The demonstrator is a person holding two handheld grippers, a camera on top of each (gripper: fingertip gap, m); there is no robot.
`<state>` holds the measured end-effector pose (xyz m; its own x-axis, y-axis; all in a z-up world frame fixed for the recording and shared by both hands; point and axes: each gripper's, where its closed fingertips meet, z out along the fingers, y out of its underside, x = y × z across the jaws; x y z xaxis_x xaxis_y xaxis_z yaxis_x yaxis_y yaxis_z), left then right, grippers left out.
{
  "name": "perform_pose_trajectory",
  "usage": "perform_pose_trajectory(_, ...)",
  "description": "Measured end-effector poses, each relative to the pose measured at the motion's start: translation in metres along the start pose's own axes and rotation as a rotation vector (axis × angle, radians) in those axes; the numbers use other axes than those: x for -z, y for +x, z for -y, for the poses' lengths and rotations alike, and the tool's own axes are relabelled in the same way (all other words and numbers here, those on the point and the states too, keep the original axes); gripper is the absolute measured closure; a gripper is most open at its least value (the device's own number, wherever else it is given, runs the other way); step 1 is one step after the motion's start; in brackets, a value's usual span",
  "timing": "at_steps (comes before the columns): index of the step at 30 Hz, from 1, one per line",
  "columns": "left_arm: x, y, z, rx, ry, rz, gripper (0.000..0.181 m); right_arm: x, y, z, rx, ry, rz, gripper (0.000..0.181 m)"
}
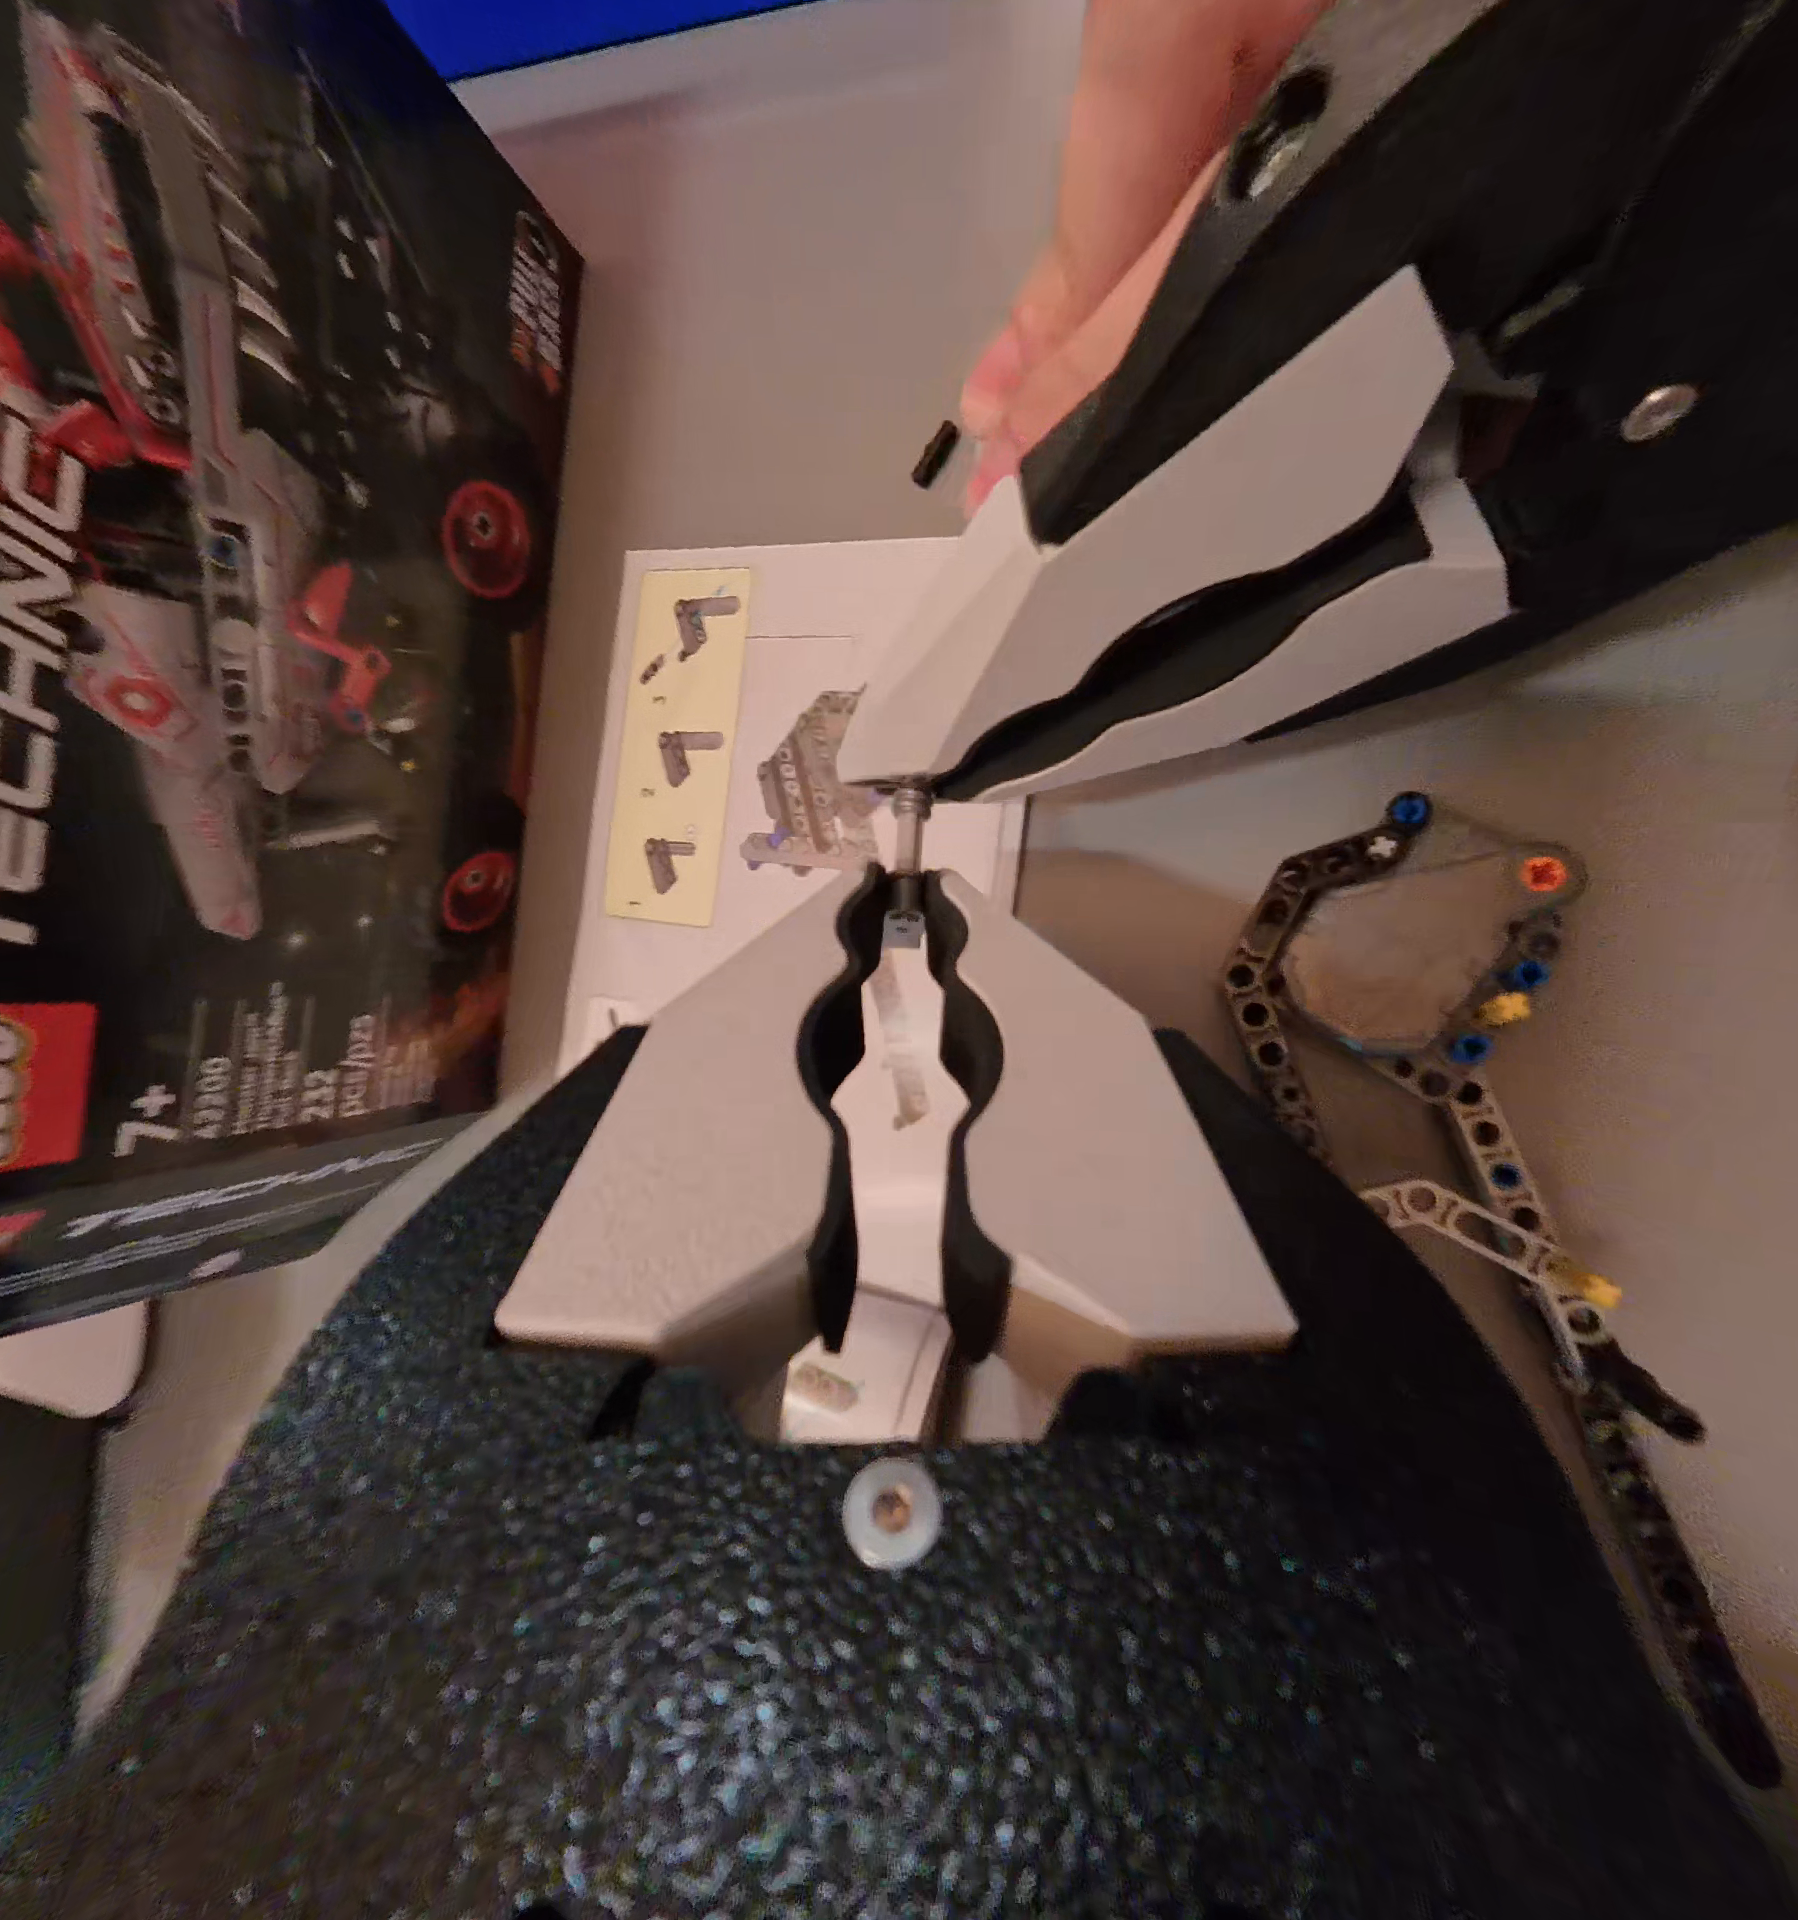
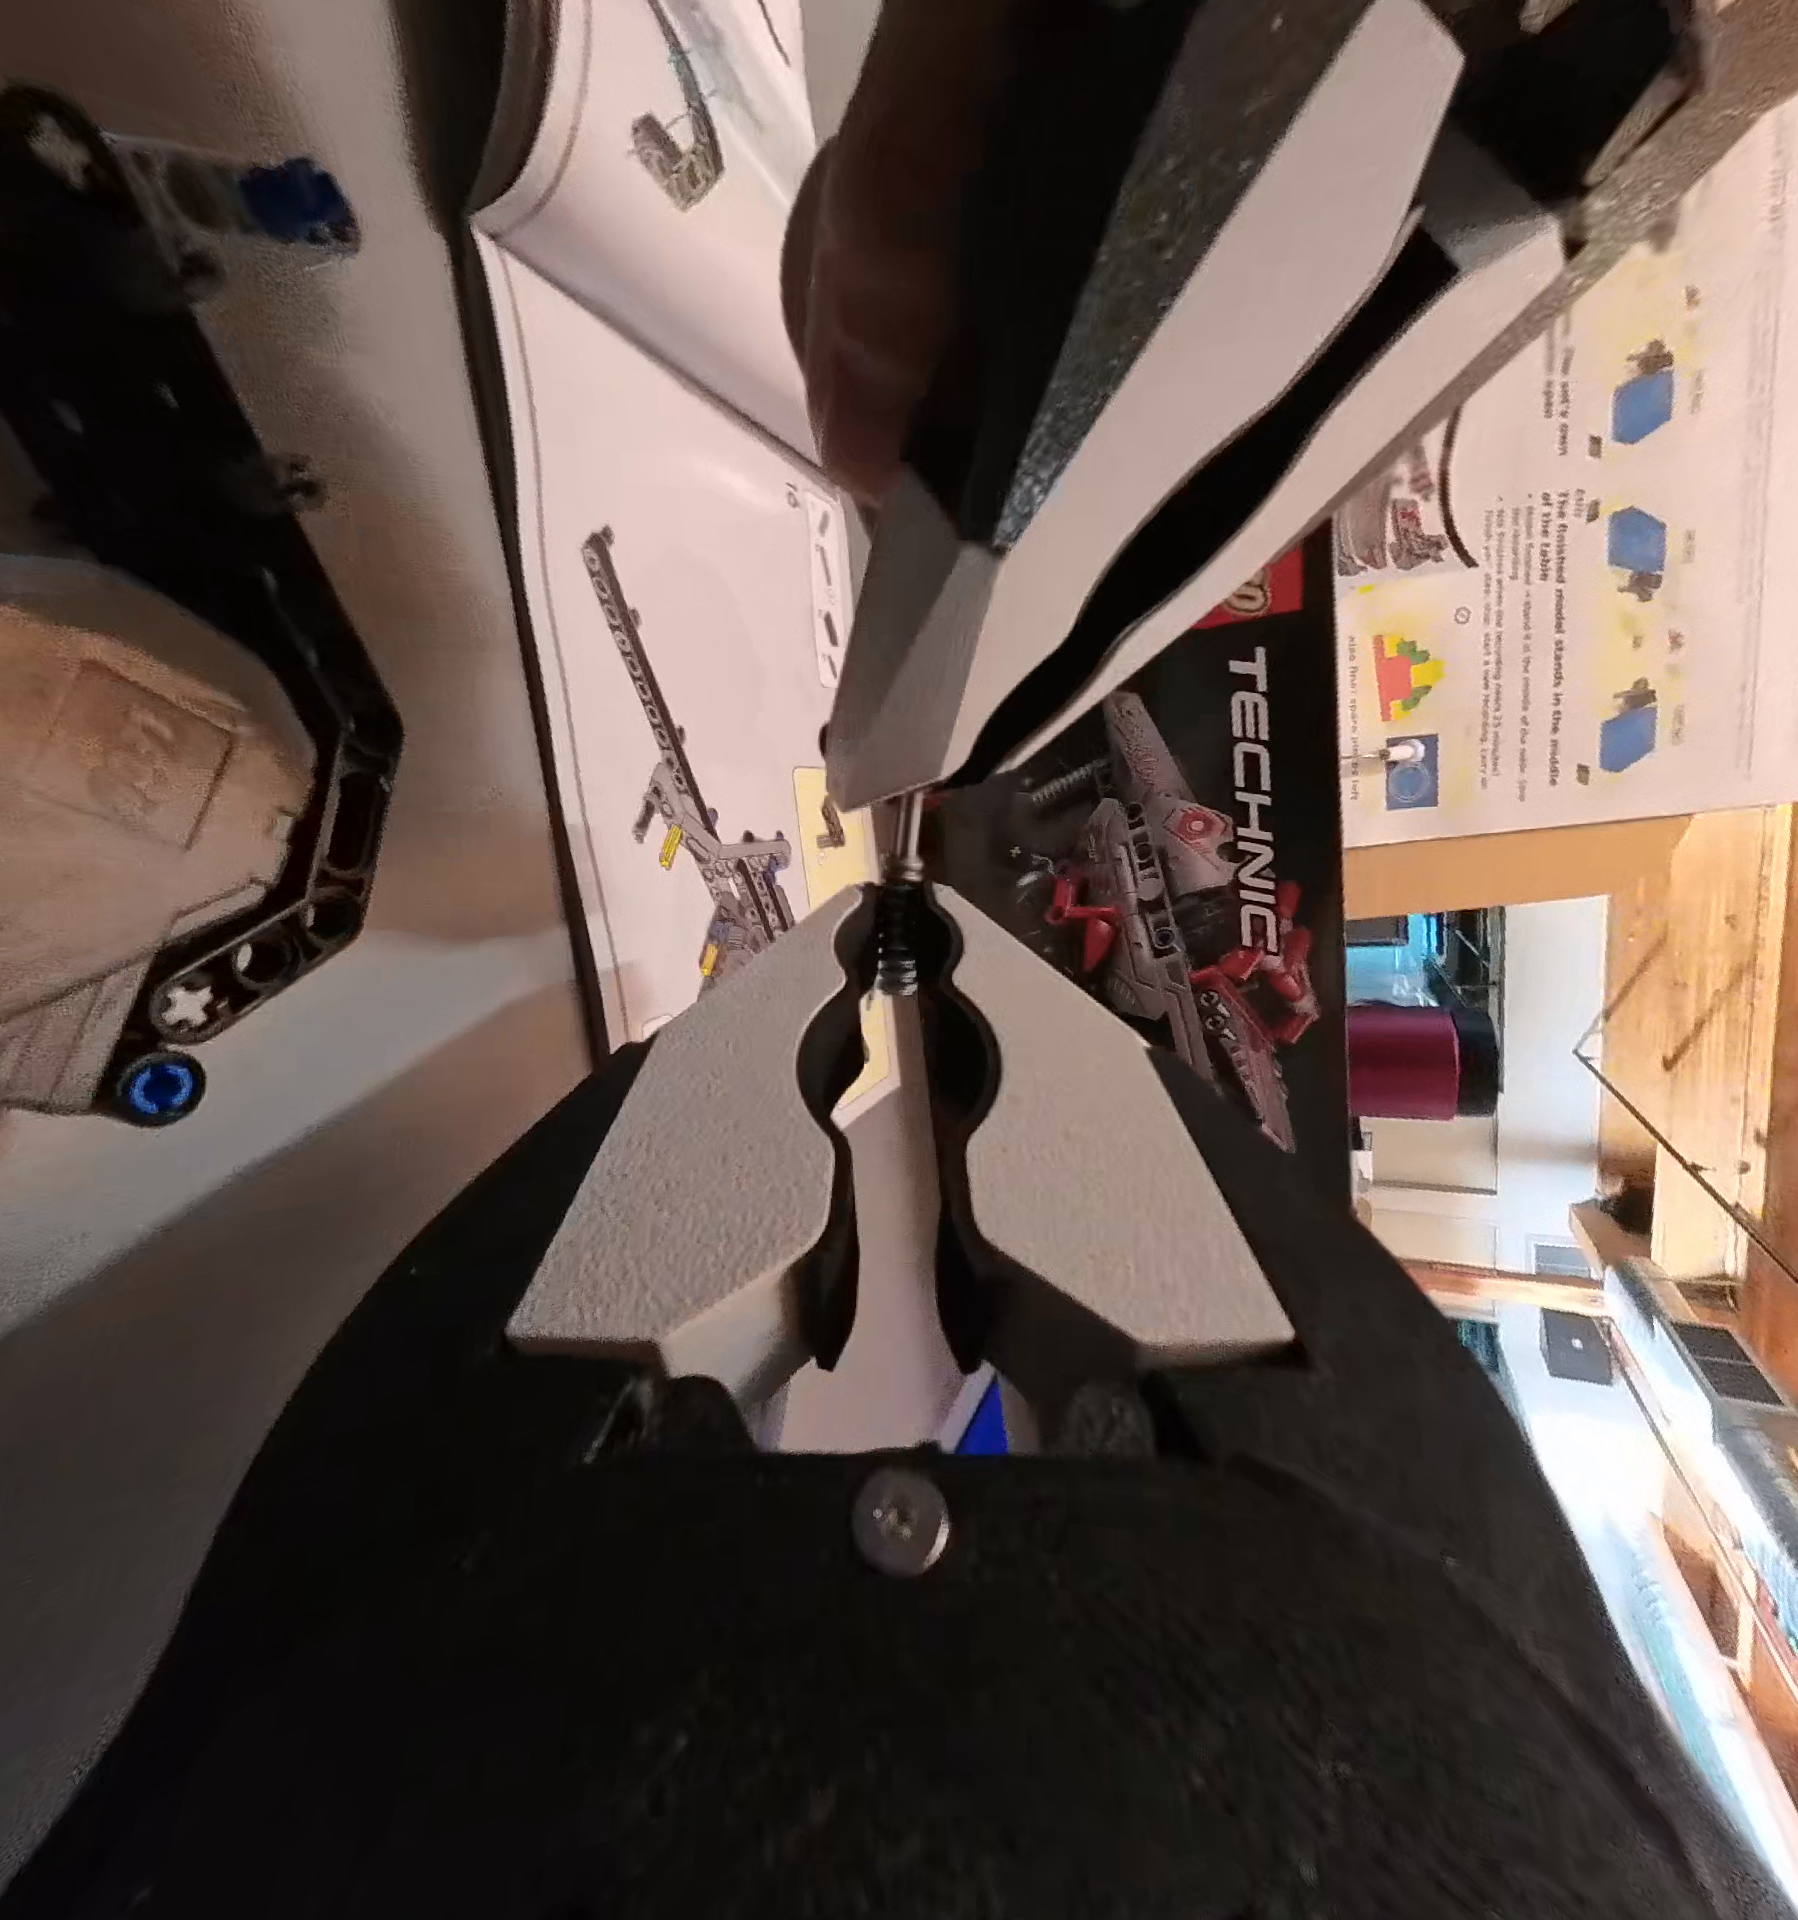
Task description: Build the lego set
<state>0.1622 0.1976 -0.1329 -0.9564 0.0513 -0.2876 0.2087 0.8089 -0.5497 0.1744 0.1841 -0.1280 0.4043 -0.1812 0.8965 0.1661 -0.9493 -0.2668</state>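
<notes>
My left gripper point(image 1: 900, 896) is shut on the black end of a small spring shock-absorber piece point(image 1: 905, 920). Its grey metal rod point(image 1: 907, 826) runs up into the tips of my right gripper point(image 1: 910, 788), which comes in from the upper right. In the right wrist view, my right gripper point(image 2: 897, 914) is shut on the black coil spring point(image 2: 895, 951), and the left gripper point(image 2: 900, 795) pinches the rod from above. Both hold the piece in the air over the open instruction booklet point(image 1: 812, 644). The partly built black and grey beam frame point(image 1: 1394, 987) lies to the right.
The Lego box point(image 1: 199, 623) stands at the left, also in the right wrist view point(image 2: 1186, 883). A small black pin point(image 1: 934, 454) lies beyond the booklet near a hand point(image 1: 1082, 260). A printed sheet point(image 2: 1601, 468) and a maroon cup point(image 2: 1404, 1060) sit past the box. The grippers are tip to tip, or close to it.
</notes>
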Motion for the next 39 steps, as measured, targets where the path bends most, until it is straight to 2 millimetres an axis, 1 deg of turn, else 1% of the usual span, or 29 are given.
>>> perform_pose_trajectory(2,-0.001,0.002,-0.001,0.040,0.030,-0.056,0.177,0.000,-0.005,0.002,-0.007,0.025,0.033,0.177)
perform_pose_trajectory(4,0.000,0.002,0.000,0.020,0.056,-0.069,0.177,0.000,-0.006,0.004,-0.078,0.060,0.062,0.176)
perform_pose_trajectory(6,-0.001,0.001,-0.002,-0.077,0.031,-0.026,0.177,0.001,-0.005,0.005,-0.130,0.086,0.072,0.177)
perform_pose_trajectory(8,-0.006,-0.001,-0.004,-0.200,-0.011,0.042,0.177,0.002,-0.005,0.007,-0.141,0.103,0.081,0.177)
perform_pose_trajectory(9,-0.009,0.000,-0.003,-0.232,-0.015,0.050,0.177,0.002,-0.005,0.010,-0.137,0.117,0.073,0.176)
perform_pose_trajectory(10,-0.010,-0.002,-0.004,-0.246,-0.023,0.068,0.177,0.005,-0.005,0.020,-0.153,0.158,0.081,0.178)
perform_pose_trajectory(11,-0.008,-0.004,-0.003,-0.227,-0.023,0.079,0.177,0.003,-0.007,0.016,-0.144,0.116,0.090,0.177)
perform_pose_trajectory(12,-0.004,-0.006,-0.002,-0.203,-0.022,0.083,0.177,0.000,-0.005,0.012,-0.125,0.080,0.061,0.176)
perform_pose_trajectory(13,0.001,-0.008,0.000,-0.183,-0.012,0.081,0.177,0.000,-0.001,0.012,-0.149,0.074,0.045,0.176)
perform_pose_trajectory(15,0.006,-0.009,0.008,-0.139,0.054,0.066,0.177,0.003,0.007,0.017,-0.218,0.119,0.038,0.176)
perform_pose_trajectory(16,0.008,-0.010,0.014,-0.132,0.116,0.067,0.177,0.004,0.009,0.015,-0.242,0.131,0.041,0.176)
perform_pose_trajectory(17,0.009,-0.009,0.016,-0.123,0.147,0.056,0.177,0.004,0.010,0.011,-0.256,0.124,0.038,0.176)
perform_pose_trajectory(20,0.011,-0.009,0.019,-0.113,0.189,0.043,0.172,0.007,0.013,0.009,-0.338,0.179,0.047,0.176)
perform_pose_trajectory(22,0.013,-0.013,0.016,-0.113,0.187,0.055,0.167,0.009,0.017,0.010,-0.359,0.209,0.035,0.176)
perform_pose_trajectory(25,0.022,-0.017,0.019,-0.107,0.238,0.056,0.164,0.012,0.022,0.010,-0.438,0.252,0.040,0.176)
perform_pose_trajectory(28,0.035,-0.015,0.031,-0.078,0.358,0.014,0.167,0.015,0.026,0.012,-0.524,0.298,0.054,0.176)
perform_pose_trajectory(30,0.039,-0.011,0.035,-0.064,0.392,-0.021,0.170,0.017,0.028,0.014,-0.576,0.335,0.065,0.176)
perform_pose_trajectory(32,0.038,-0.010,0.034,-0.073,0.381,-0.018,0.175,0.017,0.029,0.016,-0.591,0.350,0.066,0.176)
perform_pose_trajectory(37,0.034,-0.010,0.031,-0.097,0.342,-0.001,0.176,0.016,0.026,0.017,-0.581,0.345,0.075,0.176)
perform_pose_trajectory(39,0.033,-0.010,0.029,-0.100,0.311,0.001,0.176,0.015,0.023,0.016,-0.549,0.331,0.077,0.177)
